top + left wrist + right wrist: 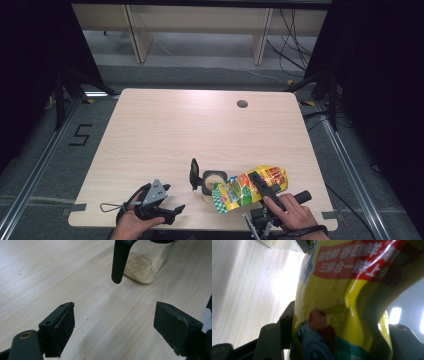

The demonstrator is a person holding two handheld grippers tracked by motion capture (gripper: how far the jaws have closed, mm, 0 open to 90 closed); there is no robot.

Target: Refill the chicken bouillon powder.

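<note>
Hiding most of the glass jar (212, 184) near the worktop's (165, 130) front edge: a yellow seasoning packet (248, 188), tipping over the jar's mouth, right gripper (263, 188) clamping it between both jaws. Hanging open beside the jar, a black hinged lid (194, 173). Idling at the front-left, left gripper (113, 326), jaws gaping wide, gripping nothing. Covering the jar's bottom, beige granules (143, 266).

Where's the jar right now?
In the high view the jar stands near the table's front edge, between the two tongs, with the yellow bag tilted over it from the right tongs.
</note>
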